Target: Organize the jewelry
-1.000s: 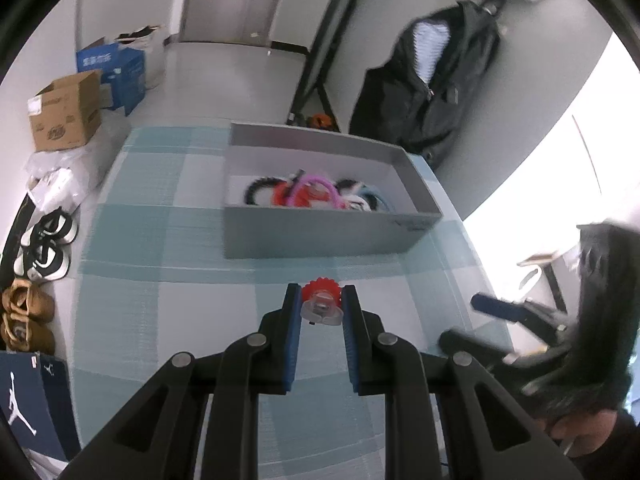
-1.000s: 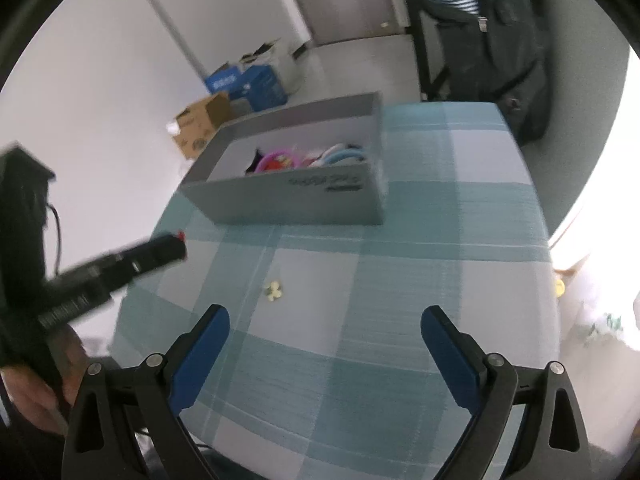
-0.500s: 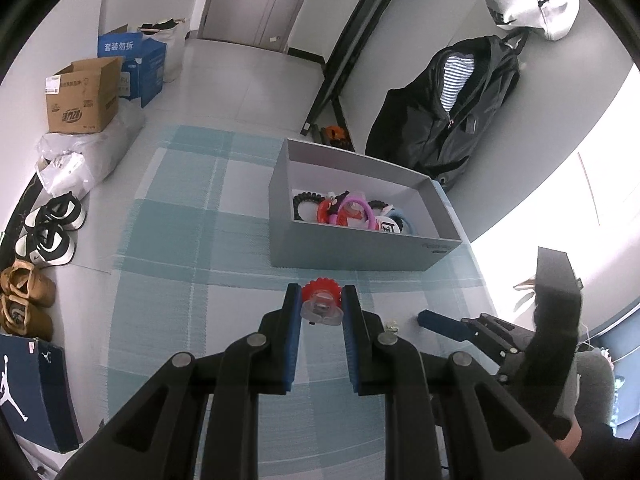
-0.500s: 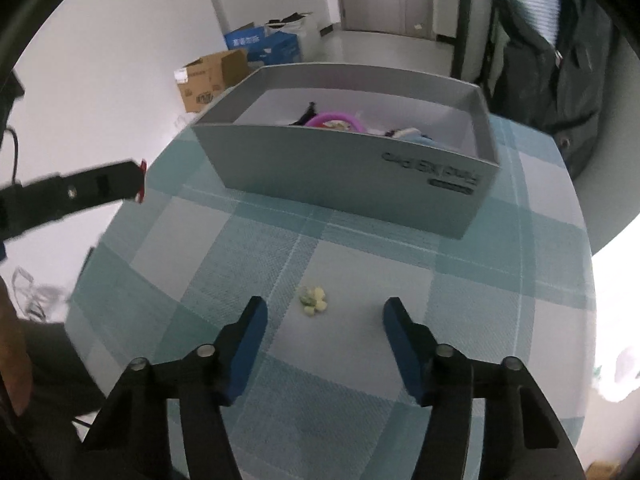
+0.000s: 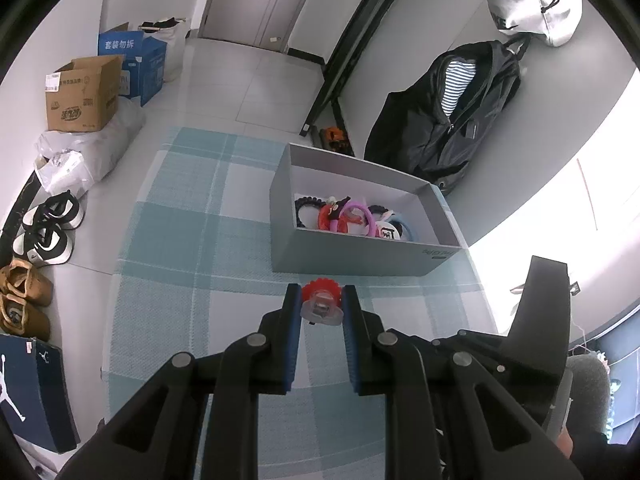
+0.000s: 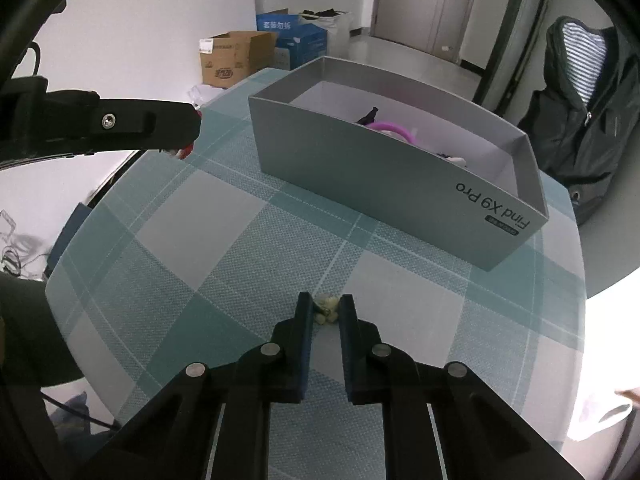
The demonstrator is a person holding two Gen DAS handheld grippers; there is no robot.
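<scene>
My left gripper [image 5: 321, 304] is shut on a red and clear hair clip [image 5: 320, 303] and holds it above the checked tablecloth, in front of the grey box [image 5: 360, 258]. The box holds several bracelets and hair ties [image 5: 352, 218]. My right gripper [image 6: 325, 312] is down at the cloth with its jaws closed around a small pale yellow flower piece [image 6: 327, 309]. The left gripper [image 6: 120, 124] also shows at the left of the right wrist view, and the grey box [image 6: 400, 184] stands behind.
The table wears a teal and white checked cloth [image 6: 240, 240]. Cardboard boxes [image 5: 82, 94], bags and shoes [image 5: 48, 232] lie on the floor to the left. A black jacket [image 5: 448, 120] hangs at the wall behind the box.
My right gripper came down toward the yellow flower piece and narrowed from wide open to closed around it. My left gripper drew back and rose, still holding the red clip.
</scene>
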